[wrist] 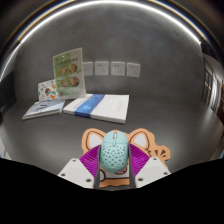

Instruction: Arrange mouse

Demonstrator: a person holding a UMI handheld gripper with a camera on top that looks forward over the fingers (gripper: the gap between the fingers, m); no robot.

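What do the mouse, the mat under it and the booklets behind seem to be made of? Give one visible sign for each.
Mouse: probably hard plastic, pale teal with a speckled or perforated shell; it sits between the gripper fingers.
Mat: likely soft rubber or fabric, thin and flat with a printed cartoon outline.
Booklets: paper, glossy covers catching the light.

Gripper low over the table, purple-padded fingers closed against the mouse from both sides.
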